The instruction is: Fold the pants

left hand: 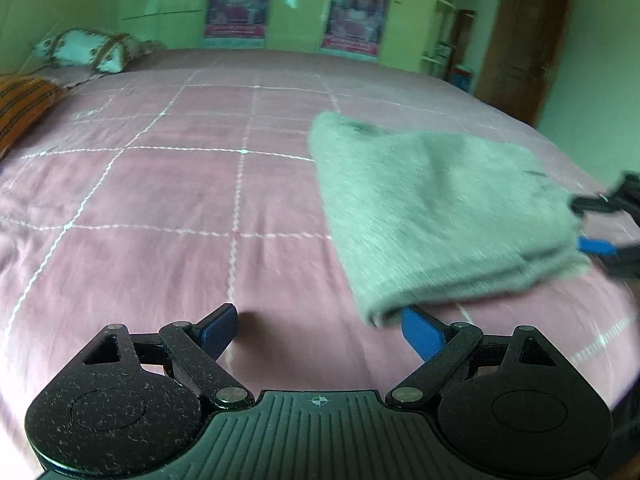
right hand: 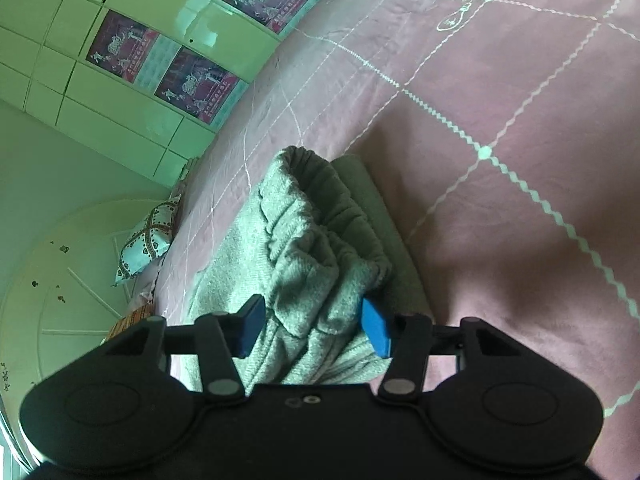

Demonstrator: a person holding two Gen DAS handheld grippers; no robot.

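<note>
One pair of grey pants (left hand: 436, 208) lies folded into a thick square on the right side of the pink bed cover (left hand: 160, 184). I can see stacked layers along its near edge. Its left edge runs straight toward the far side of the bed.

My left gripper (left hand: 324, 332) is wide open and low over the cover. Its right blue finger (left hand: 422, 334) sits just under the near left corner of the pants. Its other finger is over bare cover.

My right gripper (right hand: 314, 330) is at the right edge of the pile. Its blue fingers (right hand: 376, 330) stand apart on both sides of a bunched waistband, and I cannot tell if they pinch it.

Lots of bare cover spreads to the left and far side. Pillows (left hand: 80, 52) lie at the far left corner. Green cupboards with posters (left hand: 240, 4) stand past the far edge.
</note>
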